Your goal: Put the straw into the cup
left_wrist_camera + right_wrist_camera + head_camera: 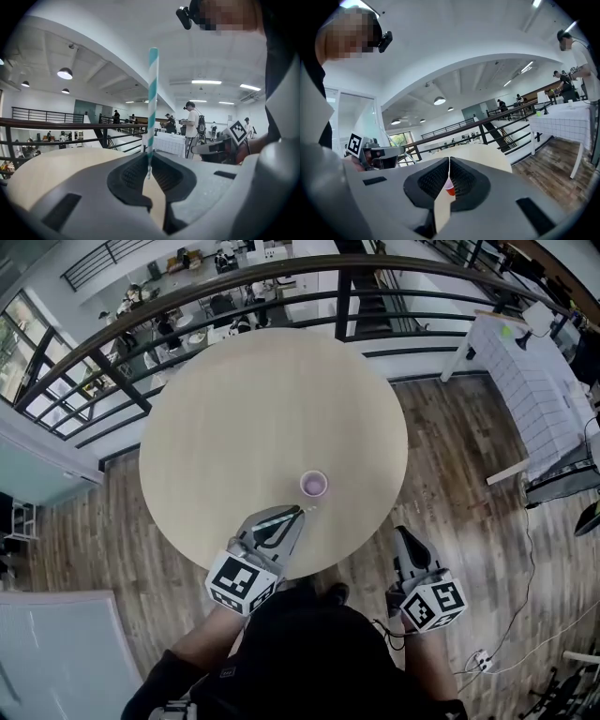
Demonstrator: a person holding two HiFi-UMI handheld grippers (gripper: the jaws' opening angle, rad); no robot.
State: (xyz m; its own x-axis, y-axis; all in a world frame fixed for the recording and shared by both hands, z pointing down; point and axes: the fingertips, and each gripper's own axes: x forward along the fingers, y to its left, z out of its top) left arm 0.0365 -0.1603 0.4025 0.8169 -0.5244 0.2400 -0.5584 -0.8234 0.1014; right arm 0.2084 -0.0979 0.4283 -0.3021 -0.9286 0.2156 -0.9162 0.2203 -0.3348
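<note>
A small pink cup (314,485) stands open side up near the front edge of the round pale table (262,399). My left gripper (301,510) reaches over the table edge just in front and to the left of the cup. It is shut on a teal and white striped straw (152,108), which stands upright between the jaws (150,164). My right gripper (401,532) hangs over the wooden floor to the right of the table, shut with nothing in it. Through its jaws (449,161) a sliver of the cup (450,190) shows ahead.
A dark curved railing (281,282) runs behind the table, with a lower floor and people beyond it. A white table (539,381) stands at the right. Cables lie on the wooden floor (487,549). The person's dark clothing (300,652) fills the bottom of the head view.
</note>
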